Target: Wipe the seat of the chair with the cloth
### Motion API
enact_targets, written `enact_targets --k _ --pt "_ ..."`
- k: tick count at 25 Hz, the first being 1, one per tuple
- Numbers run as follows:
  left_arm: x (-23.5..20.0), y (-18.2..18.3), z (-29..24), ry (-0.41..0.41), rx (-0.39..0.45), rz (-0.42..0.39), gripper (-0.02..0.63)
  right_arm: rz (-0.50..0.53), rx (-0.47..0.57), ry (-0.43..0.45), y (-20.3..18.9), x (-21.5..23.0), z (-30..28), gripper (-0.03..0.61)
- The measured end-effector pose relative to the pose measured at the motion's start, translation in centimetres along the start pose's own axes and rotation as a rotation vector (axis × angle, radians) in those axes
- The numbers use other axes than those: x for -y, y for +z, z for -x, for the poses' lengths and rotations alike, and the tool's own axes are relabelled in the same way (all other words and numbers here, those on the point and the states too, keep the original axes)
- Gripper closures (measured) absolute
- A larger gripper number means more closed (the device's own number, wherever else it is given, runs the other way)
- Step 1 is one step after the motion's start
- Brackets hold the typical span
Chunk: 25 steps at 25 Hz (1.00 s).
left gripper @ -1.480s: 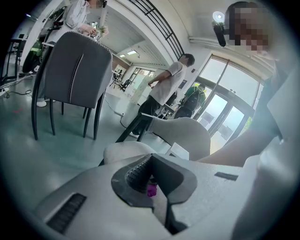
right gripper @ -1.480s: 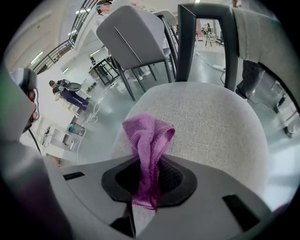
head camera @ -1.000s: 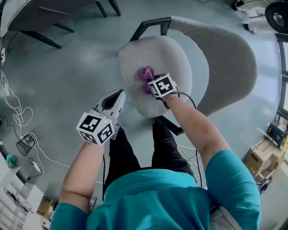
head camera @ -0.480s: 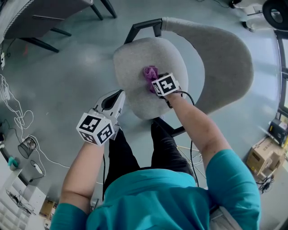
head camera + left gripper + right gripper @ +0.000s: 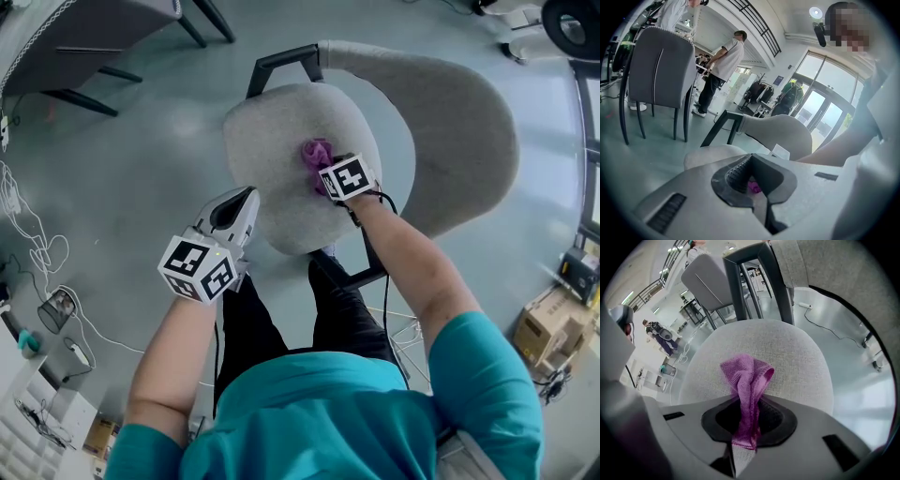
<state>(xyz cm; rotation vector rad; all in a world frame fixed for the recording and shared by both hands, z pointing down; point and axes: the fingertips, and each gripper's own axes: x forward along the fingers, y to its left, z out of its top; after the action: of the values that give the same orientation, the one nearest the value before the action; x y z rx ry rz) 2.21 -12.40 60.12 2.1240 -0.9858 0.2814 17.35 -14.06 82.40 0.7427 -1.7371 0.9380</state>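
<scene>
We see a smooth grey-green floor (image 5: 141,159) with a soft sheen. White cables (image 5: 33,239) trail across it at the left, and cardboard boxes (image 5: 539,333) sit at the right edge. A second grey chair (image 5: 663,70) stands on dark legs. Farther back, tall glass doors (image 5: 820,112) let in daylight under a round ceiling lamp (image 5: 815,12).

Head view: steeply down. Gripper views: low, close; all share chair seat (image 5: 272,159).

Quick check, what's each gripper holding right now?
Left gripper: shut, holding nothing.
Right gripper: shut on the purple cloth.
</scene>
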Motion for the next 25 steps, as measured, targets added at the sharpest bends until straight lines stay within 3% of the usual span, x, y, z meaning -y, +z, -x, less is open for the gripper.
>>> enact_targets --k 9,25 --pt "1.7 0.7 -2.8 -0.011 -0.007 -0.012 0.618 -0.008 -0.002 -0.006 -0.7 3.1 0.8 0.509" --pt "3.7 2.4 -4.9 -0.024 -0.01 -0.033 0.618 -0.128 -0.058 -0.17 -3.2 12.8 3.4 0.509"
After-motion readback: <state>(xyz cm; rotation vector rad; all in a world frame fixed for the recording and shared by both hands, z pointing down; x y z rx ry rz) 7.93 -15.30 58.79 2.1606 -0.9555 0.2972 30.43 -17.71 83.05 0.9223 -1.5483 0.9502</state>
